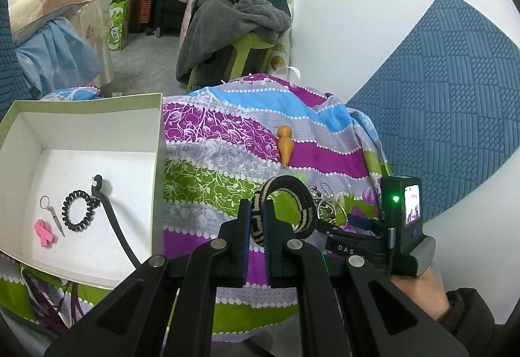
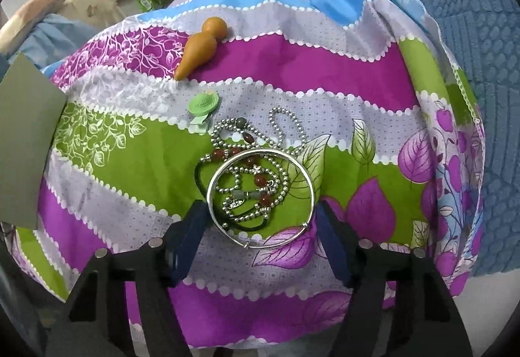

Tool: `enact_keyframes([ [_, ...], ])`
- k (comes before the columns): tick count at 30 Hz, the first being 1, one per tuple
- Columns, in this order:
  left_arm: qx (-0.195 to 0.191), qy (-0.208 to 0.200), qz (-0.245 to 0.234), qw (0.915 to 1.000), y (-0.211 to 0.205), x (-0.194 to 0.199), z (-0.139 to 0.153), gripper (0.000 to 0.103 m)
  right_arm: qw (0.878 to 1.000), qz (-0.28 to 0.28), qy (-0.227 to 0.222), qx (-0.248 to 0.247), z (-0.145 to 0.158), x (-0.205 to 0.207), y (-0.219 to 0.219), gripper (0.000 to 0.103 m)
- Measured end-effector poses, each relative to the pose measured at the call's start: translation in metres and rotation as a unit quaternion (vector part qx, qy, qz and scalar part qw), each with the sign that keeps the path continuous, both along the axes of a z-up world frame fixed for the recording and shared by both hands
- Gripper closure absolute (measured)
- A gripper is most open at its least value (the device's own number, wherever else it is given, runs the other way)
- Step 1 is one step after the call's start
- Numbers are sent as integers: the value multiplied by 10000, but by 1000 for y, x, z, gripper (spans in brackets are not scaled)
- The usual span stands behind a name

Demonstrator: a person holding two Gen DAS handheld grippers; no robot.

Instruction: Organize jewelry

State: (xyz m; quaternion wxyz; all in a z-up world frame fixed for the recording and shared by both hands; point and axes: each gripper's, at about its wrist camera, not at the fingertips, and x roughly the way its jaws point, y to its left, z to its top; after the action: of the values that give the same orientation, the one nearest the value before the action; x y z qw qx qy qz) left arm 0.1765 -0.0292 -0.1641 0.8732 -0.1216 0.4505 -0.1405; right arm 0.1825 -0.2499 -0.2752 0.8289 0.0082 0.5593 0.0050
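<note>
In the left wrist view my left gripper (image 1: 256, 209) is shut on a black-and-cream woven bangle (image 1: 310, 207), held upright over the patterned cloth. To its left is a white box (image 1: 84, 103) holding a black coil hair tie (image 1: 76, 210), a black headband (image 1: 110, 214), a pink clip (image 1: 45, 233) and a small keyring (image 1: 48, 206). In the right wrist view my right gripper (image 2: 261, 223) points down, open. Its blue pads (image 2: 195, 223) flank a silver bangle (image 2: 213, 176) lying on a tangle of silver bead chain (image 2: 286, 129) and red beads (image 2: 260, 179).
An orange gourd charm (image 2: 200, 48) and a green hat-shaped clip (image 2: 203, 103) lie on the floral cloth (image 2: 292, 64) beyond the pile. The box's corner (image 2: 26, 146) is at the left. A blue quilted mat (image 1: 448, 103) sits right; a chair piled with clothes (image 1: 240, 19) stands behind.
</note>
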Motion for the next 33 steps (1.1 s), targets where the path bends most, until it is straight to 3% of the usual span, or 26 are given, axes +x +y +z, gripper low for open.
enact_keyframes([
  [8,12,-36,-20,10000,5,-2,8,98,9990,-126,-356,226,35,-13,-2,42],
  [9,20,-51,-22,10000,7,-3,10,98,9986,-101,-372,359,39,-14,-2,78],
  [10,25,-66,-17,10000,8,-4,11,98,9988,-162,-310,333,42,-15,-2,102],
  [21,-79,-175,120,9997,30,-13,24,98,9969,-220,-606,445,50,-11,-7,99],
  [23,-90,-170,147,9997,32,-14,24,98,9967,-339,-636,379,48,-5,-15,93],
  [27,-70,-162,186,9997,36,-16,23,98,9956,-536,-696,341,41,17,-33,46],
  [30,-45,-147,224,9996,37,-15,22,98,9967,-412,-661,249,31,37,-35,31],
  [33,-14,-126,276,9995,37,-13,20,98,9980,-342,-506,160,17,54,-34,26],
])
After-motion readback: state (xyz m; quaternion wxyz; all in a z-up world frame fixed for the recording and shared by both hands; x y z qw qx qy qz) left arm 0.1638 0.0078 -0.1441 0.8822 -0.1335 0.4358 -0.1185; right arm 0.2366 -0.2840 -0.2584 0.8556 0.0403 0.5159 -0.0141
